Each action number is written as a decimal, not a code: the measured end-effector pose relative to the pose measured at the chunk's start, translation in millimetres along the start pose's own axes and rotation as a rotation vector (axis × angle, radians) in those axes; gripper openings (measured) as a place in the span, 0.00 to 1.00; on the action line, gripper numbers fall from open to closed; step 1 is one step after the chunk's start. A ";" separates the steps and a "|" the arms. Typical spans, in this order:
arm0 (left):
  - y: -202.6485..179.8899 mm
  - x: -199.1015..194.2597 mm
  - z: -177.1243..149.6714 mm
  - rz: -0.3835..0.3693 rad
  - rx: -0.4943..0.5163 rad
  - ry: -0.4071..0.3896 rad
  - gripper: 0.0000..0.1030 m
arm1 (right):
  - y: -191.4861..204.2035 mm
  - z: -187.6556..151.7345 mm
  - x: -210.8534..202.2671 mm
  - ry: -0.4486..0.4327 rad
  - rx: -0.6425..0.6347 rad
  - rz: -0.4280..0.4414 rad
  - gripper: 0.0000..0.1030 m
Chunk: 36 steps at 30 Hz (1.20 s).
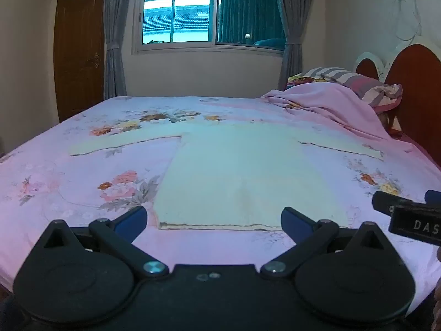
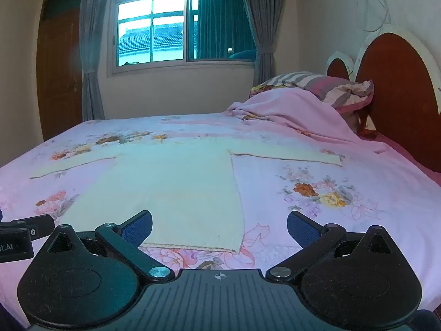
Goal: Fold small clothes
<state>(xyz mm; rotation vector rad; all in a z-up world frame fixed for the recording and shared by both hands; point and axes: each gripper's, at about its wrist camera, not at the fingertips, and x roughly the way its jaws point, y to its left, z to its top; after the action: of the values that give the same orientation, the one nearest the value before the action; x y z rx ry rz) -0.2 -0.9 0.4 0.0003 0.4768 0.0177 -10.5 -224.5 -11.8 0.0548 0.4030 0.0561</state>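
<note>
A pale cream long-sleeved sweater (image 1: 234, 171) (image 2: 171, 187) lies flat on the pink floral bedsheet (image 1: 69, 193), both sleeves spread sideways and its hem toward me. My left gripper (image 1: 215, 220) hovers open just short of the hem, nothing between its blue pads. My right gripper (image 2: 219, 227) is open too, near the hem's right corner, and holds nothing. Each gripper shows at the edge of the other's view: the right gripper (image 1: 408, 212) at far right, the left gripper (image 2: 27, 229) at far left.
A crumpled pink blanket (image 1: 330, 104) and striped pillows (image 1: 358, 82) are piled at the back right against the red headboard (image 1: 413, 88). Behind the bed are a window (image 1: 193, 13) with grey curtains and a brown wooden door (image 1: 80, 49).
</note>
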 end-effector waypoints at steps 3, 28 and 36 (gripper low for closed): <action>-0.6 -0.7 0.6 0.006 -0.010 0.003 1.00 | -0.6 -0.4 -0.4 -0.012 0.005 0.001 1.00; 1.4 1.8 -1.6 -0.007 -0.022 0.017 1.00 | -2.0 -0.3 -0.5 -0.011 0.007 -0.001 1.00; 0.6 2.6 -2.2 -0.005 -0.020 0.017 1.00 | -2.5 2.2 -4.3 -0.013 0.007 -0.003 1.00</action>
<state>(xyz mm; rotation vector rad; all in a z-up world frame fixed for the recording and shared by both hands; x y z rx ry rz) 1.1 -0.3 -2.8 -0.0206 0.4935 0.0173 -13.4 -227.4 -8.3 0.0614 0.3907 0.0515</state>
